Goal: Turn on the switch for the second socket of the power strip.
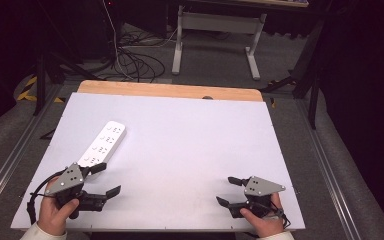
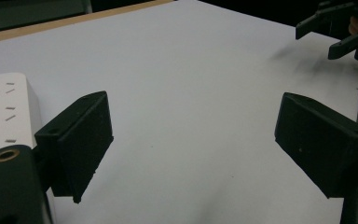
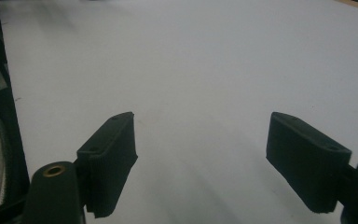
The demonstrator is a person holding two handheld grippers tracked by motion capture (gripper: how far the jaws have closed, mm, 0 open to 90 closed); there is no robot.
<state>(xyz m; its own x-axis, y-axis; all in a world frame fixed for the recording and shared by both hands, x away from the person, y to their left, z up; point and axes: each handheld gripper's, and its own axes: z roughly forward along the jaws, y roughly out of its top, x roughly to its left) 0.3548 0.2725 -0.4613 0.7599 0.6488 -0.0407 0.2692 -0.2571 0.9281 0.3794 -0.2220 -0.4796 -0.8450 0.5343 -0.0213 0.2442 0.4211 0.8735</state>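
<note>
Now | left tongs (image 1: 106, 179) gaping, empty, beside power strip (image 1: 103, 143) | right tongs (image 1: 226, 190) gaping, empty, table (image 1: 190, 135) bare ahead

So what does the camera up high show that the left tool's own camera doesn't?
High view alone: the person's hands, the floor with its cables, a grey table frame behind, and the whole white power strip lying flat by the left tool.

Left gripper view alone: that tool's black pads close up, standing wide apart with nothing between them.

Both: the white table, the power strip's near end, and the right tool, open.
</note>
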